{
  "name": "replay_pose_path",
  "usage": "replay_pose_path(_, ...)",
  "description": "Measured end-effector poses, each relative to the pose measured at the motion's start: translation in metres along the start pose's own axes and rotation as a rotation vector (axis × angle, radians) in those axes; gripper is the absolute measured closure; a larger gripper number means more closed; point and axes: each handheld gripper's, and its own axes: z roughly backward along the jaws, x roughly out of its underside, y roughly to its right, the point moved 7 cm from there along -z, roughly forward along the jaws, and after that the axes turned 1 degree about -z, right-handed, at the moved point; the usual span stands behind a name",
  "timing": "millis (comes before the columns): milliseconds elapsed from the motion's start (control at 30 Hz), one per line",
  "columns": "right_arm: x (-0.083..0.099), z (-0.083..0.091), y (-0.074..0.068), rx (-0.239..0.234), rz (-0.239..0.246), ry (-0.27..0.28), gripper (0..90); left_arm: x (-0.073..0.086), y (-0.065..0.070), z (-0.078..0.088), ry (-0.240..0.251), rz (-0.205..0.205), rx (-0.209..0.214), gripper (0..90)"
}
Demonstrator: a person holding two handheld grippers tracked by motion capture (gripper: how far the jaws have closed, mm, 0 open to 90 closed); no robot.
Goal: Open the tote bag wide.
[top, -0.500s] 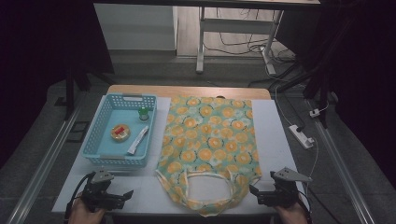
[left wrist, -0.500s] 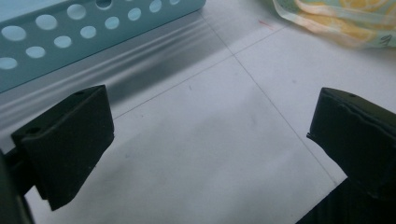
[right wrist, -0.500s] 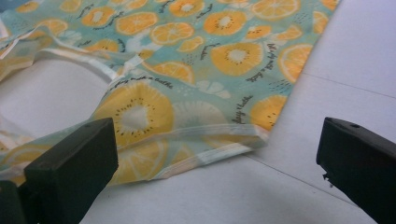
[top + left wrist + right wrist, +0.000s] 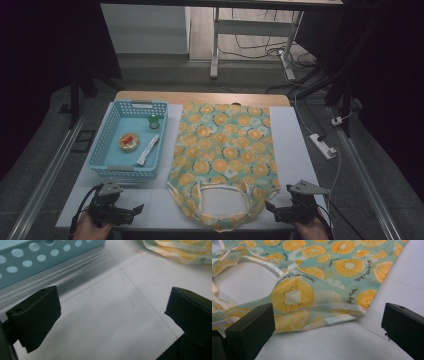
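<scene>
High view: a fruit-print bag (image 4: 223,152), teal with orange slices all over, lies flat on the white table (image 4: 295,145), its cream handles (image 4: 222,200) at the near edge and looped around a bare patch of table. To the left of the bag stands a light blue basket (image 4: 111,170) with perforated walls, holding a small green-capped jar (image 4: 153,121), a round dish with something red on it (image 4: 128,141) and a white packet (image 4: 148,150). The left tongs (image 4: 135,209) sit at the near left corner of the table, just in front of the basket and well apart from the bag, gripped by a hand (image 4: 89,227). The right tongs (image 4: 269,206) sit at the near right, just beside the bag's lower right corner, in the other hand (image 4: 310,230).

In the left gripper view the jaws stand wide with only bare table between them; the basket wall (image 4: 37,257) runs across the upper left and an edge of the bag (image 4: 180,252) shows at the upper right. In the right gripper view the jaws are also wide apart and hold nothing; the bag's hemmed corner (image 4: 359,312) lies on the table just ahead of them, not touched.
</scene>
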Motion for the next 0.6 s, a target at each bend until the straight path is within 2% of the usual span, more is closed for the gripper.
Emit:
replay_pose_path(133, 0.0001, 0.0001, -0.0003, -0.009, 0.000, -0.002, 0.0, -0.0001, -0.0005, 0.0008, 0.006, 0.009, 0.017, 0.0)
replay_pose_path(500, -0.0002, -0.0005, -0.0028, -0.019, 0.021, -0.012, 0.0, -0.0002, 0.0002, 0.0012, 0.014, 0.007, 0.030, 0.0)
replay_pose_path(600, -0.0019, -0.0011, -0.0079, -0.047, 0.020, -0.011, 0.0, -0.0001, 0.0000, 0.0011, 0.012, 0.008, 0.032, 0.0)
